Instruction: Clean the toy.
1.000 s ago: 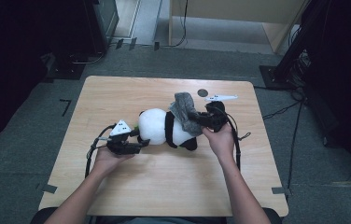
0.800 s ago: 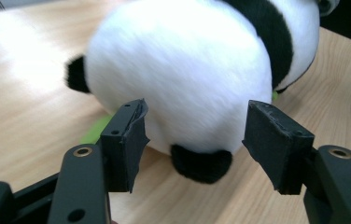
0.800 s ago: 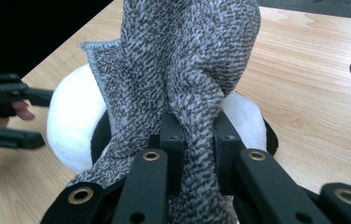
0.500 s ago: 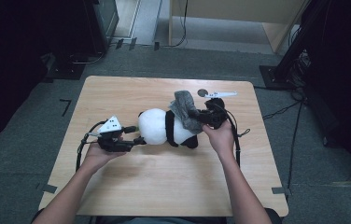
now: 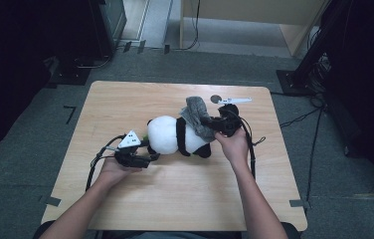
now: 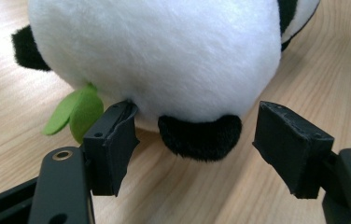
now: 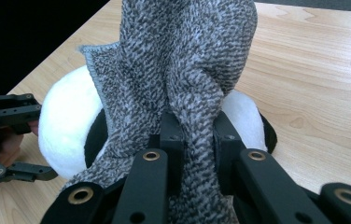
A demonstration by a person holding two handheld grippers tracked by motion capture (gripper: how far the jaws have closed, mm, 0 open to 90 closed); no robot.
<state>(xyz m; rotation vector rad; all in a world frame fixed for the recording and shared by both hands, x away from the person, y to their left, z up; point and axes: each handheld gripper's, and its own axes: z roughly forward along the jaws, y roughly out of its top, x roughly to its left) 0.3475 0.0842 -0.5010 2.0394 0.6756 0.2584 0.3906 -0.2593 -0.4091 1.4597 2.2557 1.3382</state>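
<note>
A black-and-white plush panda [image 5: 167, 134] lies on its side in the middle of the wooden table [image 5: 175, 199]. My left gripper [image 5: 150, 155] is at its head end. Its jaws have just been opening and stand open on either side of a black plush ear [image 6: 199, 135], without pressing on it. A green felt leaf [image 6: 73, 112] sticks out beside the left jaw. My right gripper [image 5: 210, 122] is shut on a grey knitted cloth [image 7: 183, 60], which rises from its jaws and drapes over the panda's [image 7: 64, 126] body.
A round hole [image 5: 216, 98] is set in the table behind the panda. Cables trail from both grippers across the tabletop. Dark equipment stands on the floor at the left and right of the table.
My left gripper pulled slightly left, then came back in lower at the panda's head. The right gripper and the cloth have stayed in place.
</note>
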